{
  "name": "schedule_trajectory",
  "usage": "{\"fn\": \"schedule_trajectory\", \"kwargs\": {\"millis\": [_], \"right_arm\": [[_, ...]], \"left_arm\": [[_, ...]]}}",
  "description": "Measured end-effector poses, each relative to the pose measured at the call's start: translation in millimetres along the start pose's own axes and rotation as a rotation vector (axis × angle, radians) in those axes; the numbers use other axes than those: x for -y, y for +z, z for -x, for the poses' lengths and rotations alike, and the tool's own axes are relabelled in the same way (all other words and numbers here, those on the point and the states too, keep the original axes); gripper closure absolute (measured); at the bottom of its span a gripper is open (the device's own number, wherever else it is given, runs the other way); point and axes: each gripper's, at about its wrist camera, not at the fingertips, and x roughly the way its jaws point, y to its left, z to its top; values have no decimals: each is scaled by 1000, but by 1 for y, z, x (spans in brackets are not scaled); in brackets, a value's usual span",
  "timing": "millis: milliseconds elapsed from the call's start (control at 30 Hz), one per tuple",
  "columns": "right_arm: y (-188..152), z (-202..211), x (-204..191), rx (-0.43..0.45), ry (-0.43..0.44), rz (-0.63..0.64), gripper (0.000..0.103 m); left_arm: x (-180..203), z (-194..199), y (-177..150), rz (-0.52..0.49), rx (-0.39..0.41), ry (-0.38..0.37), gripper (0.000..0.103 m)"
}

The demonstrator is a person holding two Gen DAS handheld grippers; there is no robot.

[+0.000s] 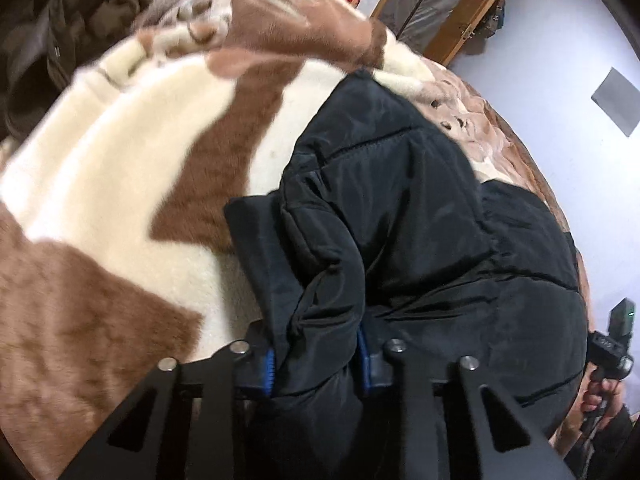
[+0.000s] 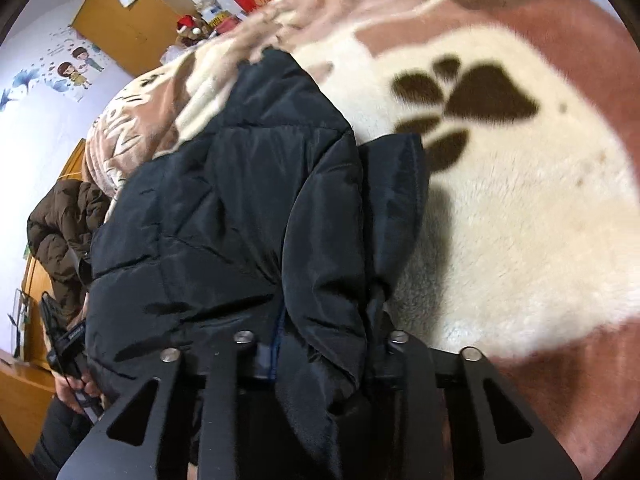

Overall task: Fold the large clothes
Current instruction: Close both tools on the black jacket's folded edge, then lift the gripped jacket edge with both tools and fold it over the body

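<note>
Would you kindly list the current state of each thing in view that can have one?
Black padded jacket: bunched, near edge gripped by both grippers, the rest lying on the blanket.
Left gripper: shut on the jacket fabric.
Right gripper: shut on the jacket fabric.
Plush blanket: spread under the jacket.
Brown padded jacket: crumpled, beside the bed.

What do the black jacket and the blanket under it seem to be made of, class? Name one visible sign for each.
Black jacket: probably a smooth synthetic shell, nylon or polyester, padded; it has a faint sheen and stitched, puffy quilted panels.
Blanket: plush fleece or faux fur, matte; its cream and brown pile looks fuzzy and soft.
</note>
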Motion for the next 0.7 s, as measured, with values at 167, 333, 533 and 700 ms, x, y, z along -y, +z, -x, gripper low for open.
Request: {"fn": "schedule_trajectory", "kwargs": {"millis": [167, 333, 533, 700], "right_arm": [[-1, 32, -10, 41, 19, 33, 80], [-6, 47, -16, 59, 34, 43, 81], [-5, 54, -18, 69, 51, 48, 81], [7, 60, -23, 88, 65, 65, 81]], "left_arm": [[14, 36, 6, -44, 53, 9, 77], [17, 60, 5, -53, 83, 5, 77], [20, 71, 6, -50, 104, 2, 80], [22, 79, 14, -54, 128, -3, 82]]}}
